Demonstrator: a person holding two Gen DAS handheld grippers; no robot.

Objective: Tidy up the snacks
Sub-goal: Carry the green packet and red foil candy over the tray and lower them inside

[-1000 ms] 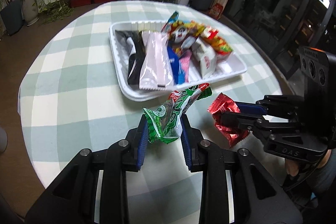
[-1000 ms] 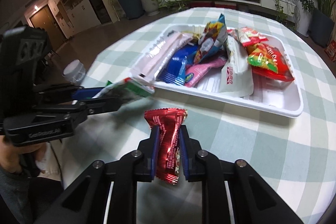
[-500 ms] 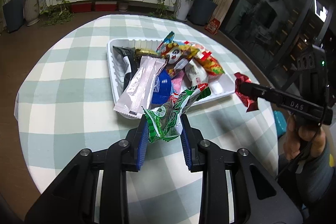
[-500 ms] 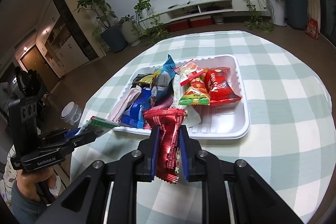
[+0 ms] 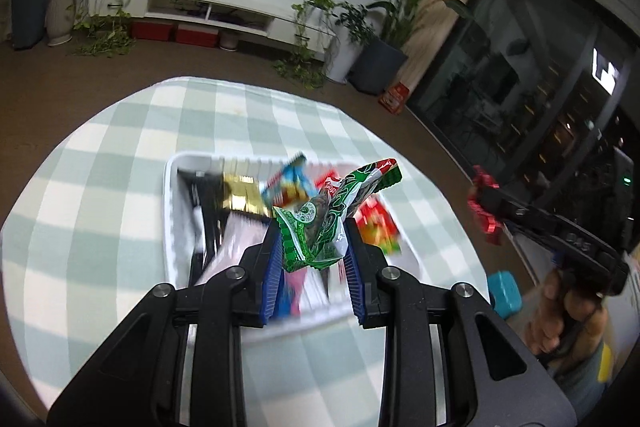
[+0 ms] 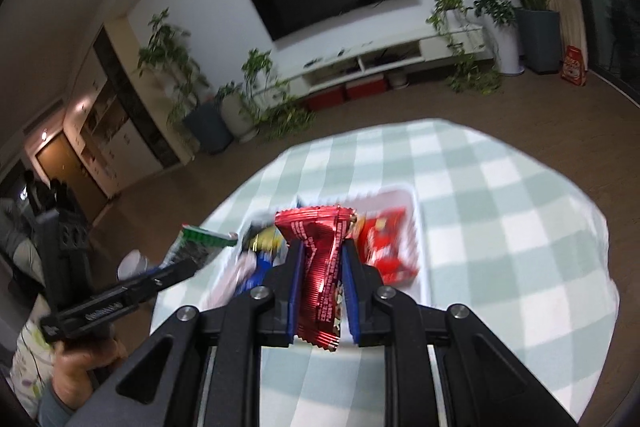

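So both hands are loaded right now. Nearest the left camera, the left hand-held gripper (image 5: 312,255) is clamped on a crumpled green snack packet (image 5: 320,223), which is up in the air over the near edge of the white tray (image 5: 170,211). The right hand-held gripper (image 6: 320,279) is squeezed tight on a red foil packet (image 6: 320,267), also off the surface (image 6: 500,227) and lined up with the tray's near side.

Past the grippers, the tray sits about mid-surface on the green checked cloth and it's already stuffed: gold, blue, pink and red wrappers heaped together, though motion blur hides the details.

My worry: the tray looks nearly full, so anything dropped on the pile could slide off over the rim onto the cloth. Both packets are slippery foil pinched at one end, so a quick swing might let one twist loose. And two grippers heading for the same tray could bump each other.
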